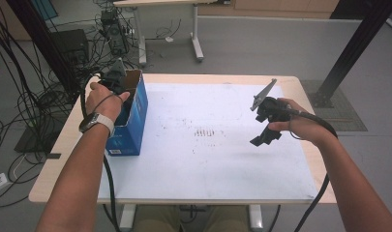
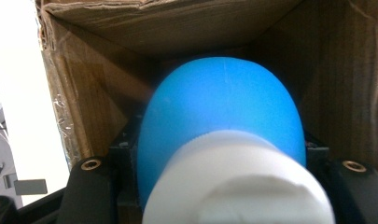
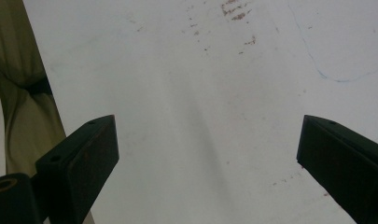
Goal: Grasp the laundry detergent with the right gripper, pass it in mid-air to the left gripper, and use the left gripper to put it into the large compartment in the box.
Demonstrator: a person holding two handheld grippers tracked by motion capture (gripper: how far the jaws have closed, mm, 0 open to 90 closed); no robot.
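Fingers of the left gripper [image 1: 120, 87] are closed tight on a blue bottle [image 2: 221, 112] with a white cap [image 2: 235, 182], held down inside the open cardboard box [image 1: 131, 113] that stands on the left part of the desk [image 1: 208, 164]. Well apart to the right, the right gripper [image 3: 207, 154] hovers above the white desk surface with its fingers [image 3: 81, 161] spread wide, nothing between them.

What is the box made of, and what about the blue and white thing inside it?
The box looks like cardboard: brown, ribbed walls with ragged edges inside, and a glossy blue printed outside. The blue and white thing, held between the left gripper's jaws, seems to be smooth matte plastic, with a white cap-like end, but the blurred close-up leaves that uncertain.
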